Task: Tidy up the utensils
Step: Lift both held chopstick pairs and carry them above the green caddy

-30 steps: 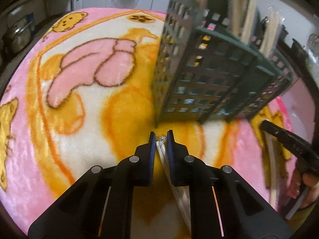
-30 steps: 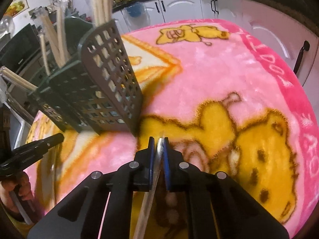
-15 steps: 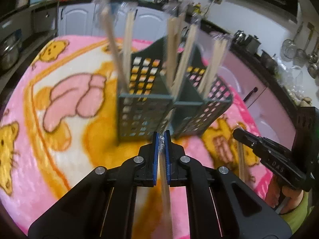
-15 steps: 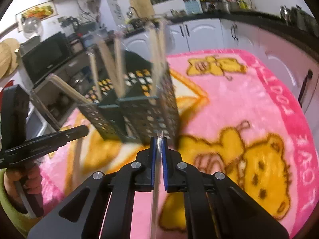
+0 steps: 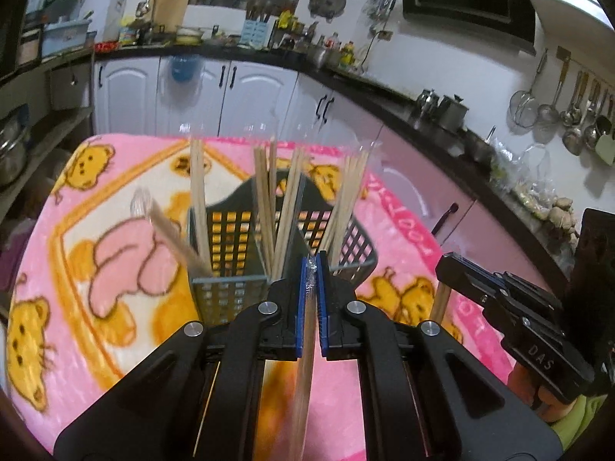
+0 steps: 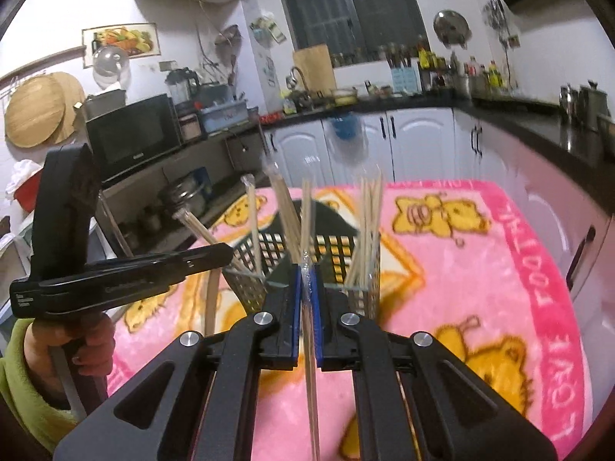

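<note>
A dark green lattice utensil basket (image 5: 226, 299) (image 6: 365, 299) stands on the pink bear blanket (image 5: 115, 307), with several pairs of wrapped wooden chopsticks (image 5: 284, 207) (image 6: 369, 230) upright in its compartments. My left gripper (image 5: 313, 265) is shut on the top end of a plastic-wrapped chopstick pair (image 5: 303, 376) that hangs below it, just in front of the basket's near rim. My right gripper (image 6: 306, 272) is shut the same way on another wrapped pair (image 6: 313, 384), close to the basket's near corner. Each gripper shows in the other's view, right gripper (image 5: 499, 299) and left gripper (image 6: 153, 272).
The blanket (image 6: 480, 269) covers the whole table. White cabinets (image 5: 246, 92) and a dark counter (image 6: 519, 115) crowded with bottles and pots ring the table. A microwave (image 6: 134, 130) sits on a shelf at the left, and ladles (image 5: 576, 115) hang on the wall.
Both grippers have risen from just above the blanket to about the basket's rim, each carrying its chopstick pair. Both views have tilted up and now look over the basket.
</note>
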The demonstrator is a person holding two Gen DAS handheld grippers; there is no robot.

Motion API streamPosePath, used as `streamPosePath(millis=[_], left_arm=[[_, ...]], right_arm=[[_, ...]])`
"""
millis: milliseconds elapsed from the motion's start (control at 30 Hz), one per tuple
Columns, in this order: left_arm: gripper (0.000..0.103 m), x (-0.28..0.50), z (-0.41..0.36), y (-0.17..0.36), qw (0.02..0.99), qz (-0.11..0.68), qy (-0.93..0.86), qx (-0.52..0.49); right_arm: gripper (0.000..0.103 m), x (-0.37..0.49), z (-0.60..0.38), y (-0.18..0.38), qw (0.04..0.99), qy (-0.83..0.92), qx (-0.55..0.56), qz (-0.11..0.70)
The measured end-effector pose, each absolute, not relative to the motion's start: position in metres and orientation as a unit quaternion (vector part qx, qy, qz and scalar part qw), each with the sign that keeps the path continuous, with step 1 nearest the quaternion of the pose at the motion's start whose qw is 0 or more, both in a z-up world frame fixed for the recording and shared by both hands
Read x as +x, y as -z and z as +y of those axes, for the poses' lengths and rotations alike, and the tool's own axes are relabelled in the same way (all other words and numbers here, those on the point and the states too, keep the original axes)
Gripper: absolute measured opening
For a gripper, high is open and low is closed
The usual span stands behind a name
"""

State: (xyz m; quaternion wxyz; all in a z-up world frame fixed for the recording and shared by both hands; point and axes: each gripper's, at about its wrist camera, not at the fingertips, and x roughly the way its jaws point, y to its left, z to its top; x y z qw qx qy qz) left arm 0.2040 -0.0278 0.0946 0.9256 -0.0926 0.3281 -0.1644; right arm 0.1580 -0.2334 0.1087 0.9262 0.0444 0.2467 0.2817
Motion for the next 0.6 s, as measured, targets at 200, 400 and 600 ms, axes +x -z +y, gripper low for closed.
streamPosePath(millis=[200, 400, 600], left_arm=[[0.003, 0.203, -0.029, -0.122, 0.933, 0.299, 0.177, -0.092], [0.003, 0.202, -0.033, -0.151, 0.941, 0.266, 0.187, -0.090], [0.003, 0.205, -0.037, -0.175, 0.950, 0.236, 0.186, -0.083]], right_arm=[[0.005, 0.150, -0.229, -0.132, 0.933, -0.288, 0.037, 0.211], [0.005, 0.147, -0.226, -0.153, 0.938, -0.292, 0.034, 0.182], [0.005, 0.147, -0.221, -0.172, 0.942, -0.296, 0.031, 0.155]])
